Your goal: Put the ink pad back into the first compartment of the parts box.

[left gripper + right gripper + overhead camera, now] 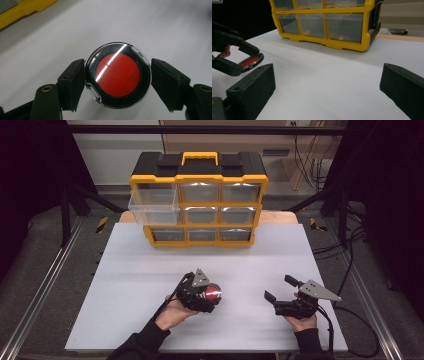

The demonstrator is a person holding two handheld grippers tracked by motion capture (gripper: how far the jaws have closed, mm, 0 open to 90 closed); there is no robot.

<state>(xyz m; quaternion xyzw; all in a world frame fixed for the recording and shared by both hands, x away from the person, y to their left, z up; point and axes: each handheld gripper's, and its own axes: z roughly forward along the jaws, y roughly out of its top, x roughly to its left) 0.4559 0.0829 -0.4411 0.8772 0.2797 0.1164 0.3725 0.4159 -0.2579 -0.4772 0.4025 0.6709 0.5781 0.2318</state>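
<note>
gripping small round red-centred case (118,75) by its rim, left gripper (204,293); light, rigid, glossy, likely slippery. right gripper (281,294) spread, unloaded.

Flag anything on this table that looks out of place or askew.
One drawer at the upper left of the yellow organizer is pulled out, sticking past the cabinet's side while the others sit flush. Nothing looks spilled or damaged.

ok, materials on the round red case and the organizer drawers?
Round red case: clear glossy plastic lid, judging by the sharp glare streak, over a black ring and matte red insert.
Organizer drawers: translucent, likely plastic; you can see through them. Organizer frame: yellow moulded plastic, slight sheen.
</note>
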